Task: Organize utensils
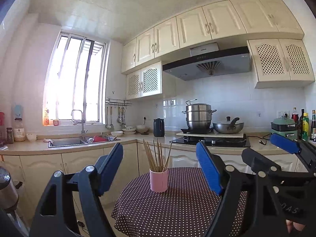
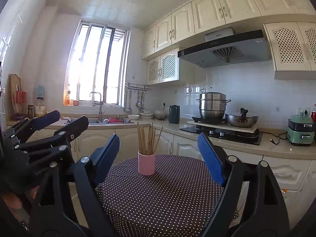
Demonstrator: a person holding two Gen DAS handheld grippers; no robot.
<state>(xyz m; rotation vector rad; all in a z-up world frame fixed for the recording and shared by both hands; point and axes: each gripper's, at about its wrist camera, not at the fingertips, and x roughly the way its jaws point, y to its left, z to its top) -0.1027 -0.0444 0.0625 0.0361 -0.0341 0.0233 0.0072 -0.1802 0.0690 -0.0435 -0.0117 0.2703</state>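
Chopsticks (image 1: 156,155): a bundle of thin, light wooden sticks stood on end in the cup, tops fanned apart, one leaning right.
Cup (image 1: 158,180): pink, cylindrical, upright, at the far side of the bench (image 1: 177,207) draped in dark, white-dotted cloth.

A round table (image 2: 167,197) under a dark polka-dot cloth carries one pink cup (image 2: 146,163) of what look like chopsticks (image 2: 147,139).

Left claw (image 1: 160,165) and right claw (image 2: 159,154) both point level, side by side, jaws spread wide, empty.
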